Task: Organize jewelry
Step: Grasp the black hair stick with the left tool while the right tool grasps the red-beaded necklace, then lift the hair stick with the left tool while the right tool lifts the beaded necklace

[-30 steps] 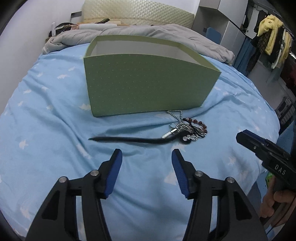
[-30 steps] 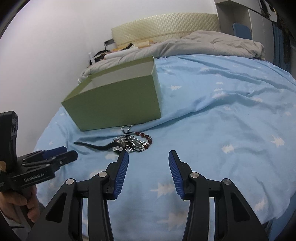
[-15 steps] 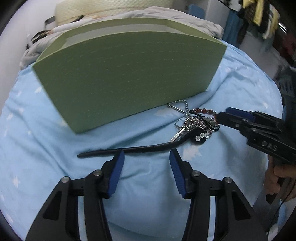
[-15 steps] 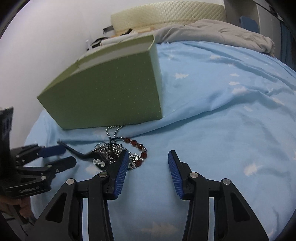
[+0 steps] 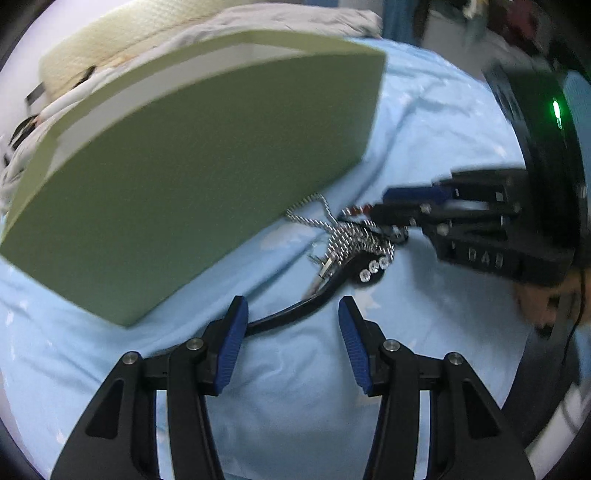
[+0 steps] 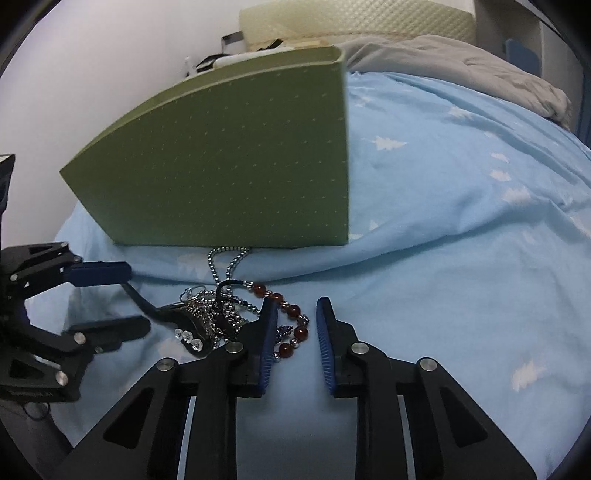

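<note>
A tangle of jewelry lies on the blue sheet (image 6: 461, 221) in front of a green box (image 6: 240, 166) (image 5: 184, 166). It holds a silver bead chain (image 6: 225, 266) (image 5: 347, 236), a red bead bracelet (image 6: 293, 312) and a black strap (image 5: 295, 310) (image 6: 147, 304) with rhinestones (image 5: 373, 269). My left gripper (image 5: 291, 332) (image 6: 110, 302) is open and straddles the strap without touching it. My right gripper (image 6: 295, 317) (image 5: 384, 210) is closing. The red beads lie between its fingers, and the pads do not press them.
The box stands just behind the pile, with the chain running under its front edge. A grey blanket (image 6: 461, 62) and a cream quilted pad (image 6: 351, 18) lie at the bed's far end. A hand (image 5: 543, 295) holds the right gripper close beside the left one.
Both grippers have come down and forward onto the jewelry pile. The right jaws have narrowed around the red beads. The left gripper has rolled and now straddles the black strap.
</note>
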Demonstrator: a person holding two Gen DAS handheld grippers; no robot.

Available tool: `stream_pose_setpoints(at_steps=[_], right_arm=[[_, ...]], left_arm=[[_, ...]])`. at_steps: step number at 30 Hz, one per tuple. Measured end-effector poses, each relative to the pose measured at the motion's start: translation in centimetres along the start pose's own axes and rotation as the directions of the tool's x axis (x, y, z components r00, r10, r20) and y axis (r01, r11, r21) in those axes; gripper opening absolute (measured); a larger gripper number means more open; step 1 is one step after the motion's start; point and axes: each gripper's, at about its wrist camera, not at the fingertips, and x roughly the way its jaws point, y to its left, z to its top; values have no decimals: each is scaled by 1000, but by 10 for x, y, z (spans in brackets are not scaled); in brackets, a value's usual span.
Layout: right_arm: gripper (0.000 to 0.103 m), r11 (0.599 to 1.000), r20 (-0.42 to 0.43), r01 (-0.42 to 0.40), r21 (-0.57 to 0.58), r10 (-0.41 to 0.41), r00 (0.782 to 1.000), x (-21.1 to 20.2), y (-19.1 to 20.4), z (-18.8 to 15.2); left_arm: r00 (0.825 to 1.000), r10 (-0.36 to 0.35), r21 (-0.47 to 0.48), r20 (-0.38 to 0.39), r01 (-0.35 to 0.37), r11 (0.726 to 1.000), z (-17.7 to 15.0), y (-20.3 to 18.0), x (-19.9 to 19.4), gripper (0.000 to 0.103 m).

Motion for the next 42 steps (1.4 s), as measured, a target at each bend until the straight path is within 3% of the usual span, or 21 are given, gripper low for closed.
stream_pose_setpoints(at_steps=[6, 11, 13, 19, 28, 29, 42], right_arm=[[20, 999, -60, -37, -26, 35, 998, 3, -5, 7], [18, 996, -99, -73, -49, 68, 993, 4, -4, 11], [11, 997, -97, -60, -47, 55, 994, 4, -5, 11], [8, 998, -77, -47, -35, 44, 996, -1, -3, 14], [6, 999, -34, -38, -16, 37, 999, -25, 0, 4], [6, 999, -29, -37, -14, 36, 999, -29, 1, 2], [6, 1000, 59, -16, -20, 17, 998, -82, 30, -7]], left_arm=[[999, -23, 29, -44, 24, 999, -5, -1, 8, 44], [996, -50, 54, -69, 54, 997, -8, -6, 9, 30], [997, -51, 58, -66, 54, 997, -6, -7, 5, 27], [998, -50, 34, -45, 52, 998, -3, -11, -1, 17], [998, -44, -74, 48, 47, 996, 3, -6, -30, 14], [997, -48, -93, 59, 54, 994, 5, -6, -33, 6], [991, -37, -326, 132, 78, 942, -3, -2, -67, 5]])
